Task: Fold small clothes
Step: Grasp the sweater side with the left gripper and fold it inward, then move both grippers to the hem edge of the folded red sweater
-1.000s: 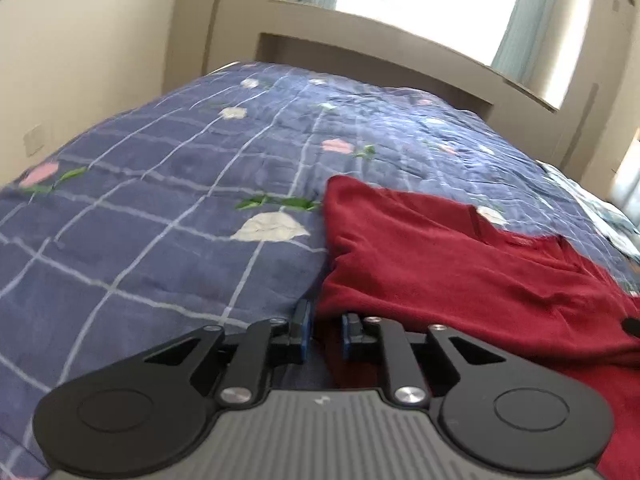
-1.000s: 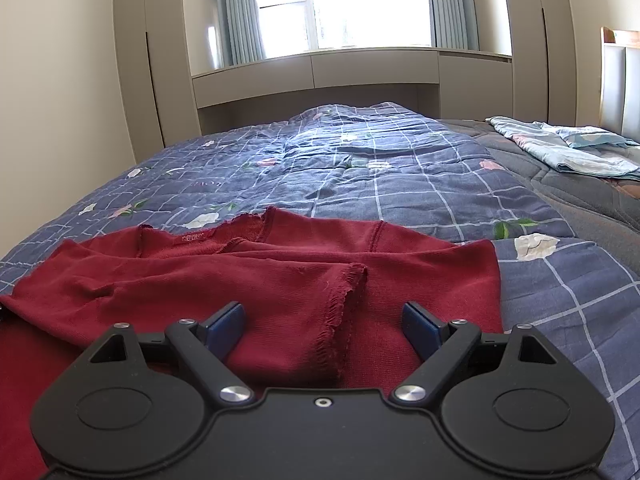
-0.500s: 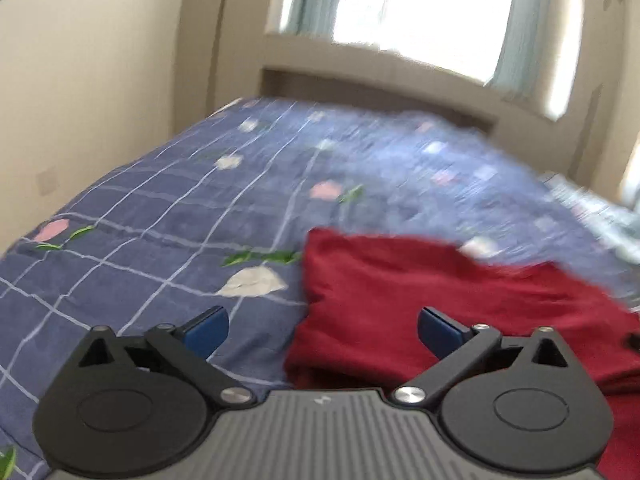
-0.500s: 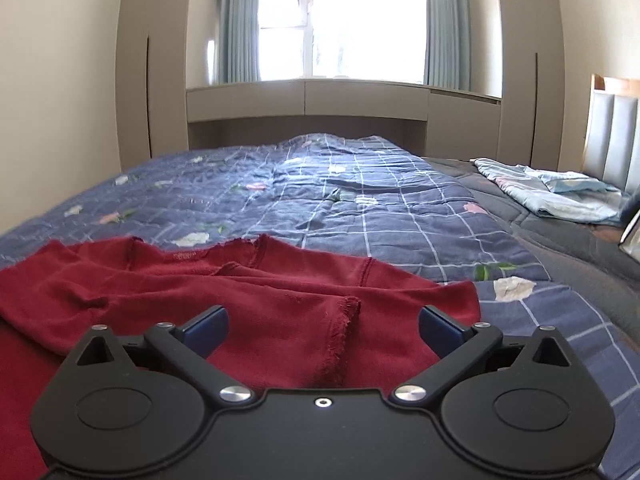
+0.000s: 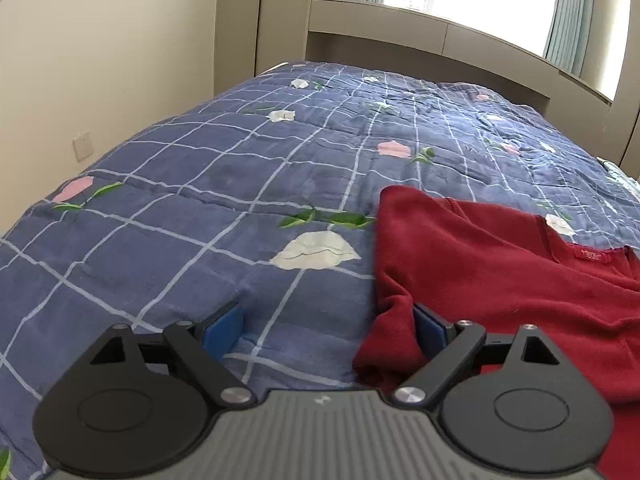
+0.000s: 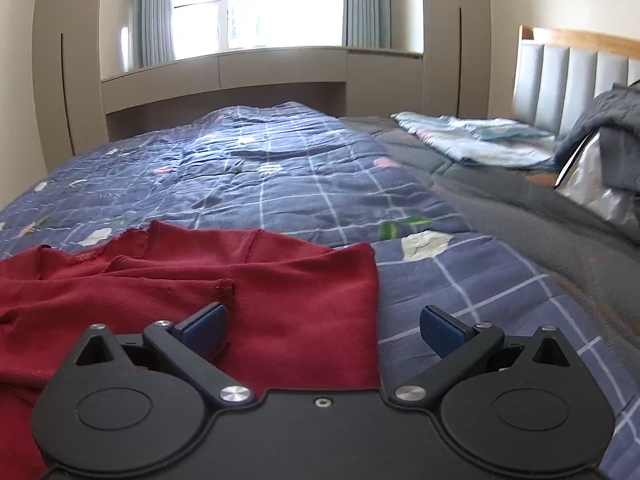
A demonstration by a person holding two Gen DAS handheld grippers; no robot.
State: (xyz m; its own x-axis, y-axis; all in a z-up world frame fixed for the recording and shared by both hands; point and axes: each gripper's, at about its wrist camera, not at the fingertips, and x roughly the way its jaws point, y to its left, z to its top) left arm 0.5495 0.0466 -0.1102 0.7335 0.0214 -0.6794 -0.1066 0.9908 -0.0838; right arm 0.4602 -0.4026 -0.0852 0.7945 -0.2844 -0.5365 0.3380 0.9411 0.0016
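A dark red knit sweater [image 5: 500, 280] lies on the blue checked quilt [image 5: 200, 200], its left edge bunched up. My left gripper [image 5: 326, 328] hovers low over that edge. Its jaws stand wide and are closing, with the bunched edge beside the right pad [image 5: 428, 330], not pressed. In the right wrist view the sweater [image 6: 280, 292] shows a sleeve folded across its body. My right gripper [image 6: 324, 328] is open over the sweater's right edge. One blue pad is above the red cloth, the other above the quilt [image 6: 300, 184].
A folded light-blue cloth [image 6: 480, 140] and a grey blanket [image 6: 520, 208] lie at the right, before a padded headboard [image 6: 568, 80]. Dark clothing with a silvery item [image 6: 600, 184] sits at the far right. A wall with a socket [image 5: 83, 145] borders the bed's left side.
The left jaws, nearly together at the sweater's edge a second ago, have spread wide. The right jaws widened too, and that view swung right, toward the sweater's right edge.
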